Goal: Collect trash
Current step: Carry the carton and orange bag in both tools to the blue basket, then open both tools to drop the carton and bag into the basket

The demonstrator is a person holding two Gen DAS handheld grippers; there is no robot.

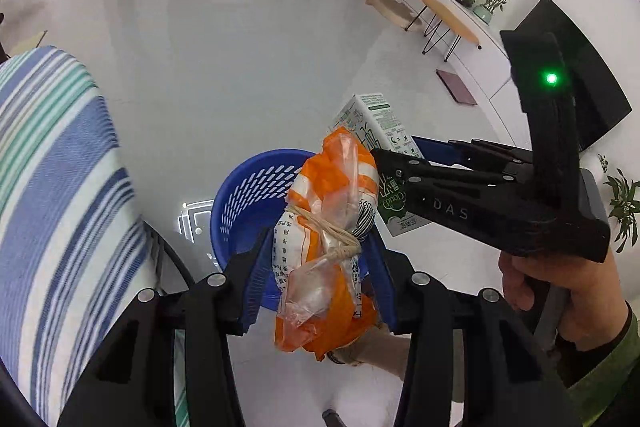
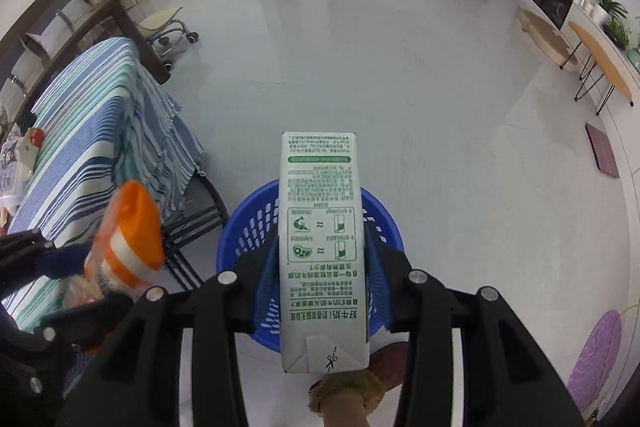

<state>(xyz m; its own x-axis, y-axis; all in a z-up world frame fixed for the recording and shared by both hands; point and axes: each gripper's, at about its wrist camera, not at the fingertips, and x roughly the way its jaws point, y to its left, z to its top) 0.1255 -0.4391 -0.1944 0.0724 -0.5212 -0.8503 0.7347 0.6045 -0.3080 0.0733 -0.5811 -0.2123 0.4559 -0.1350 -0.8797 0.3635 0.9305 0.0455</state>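
Blue bin sits below both loads. Carton, clamped in the right gripper, runs long axis six to twelve, cut-corner end at six: released off-centre, it could hit the rim. Orange packet, pinched by the left gripper, points twelve and may snag.

Left gripper clamped on crumpled orange-and-white plastic bag tied with twine — above round blue perforated plastic basket, right gripper beside it pinching white-and-green milk carton, striped blue-and-white tablecloth at left.
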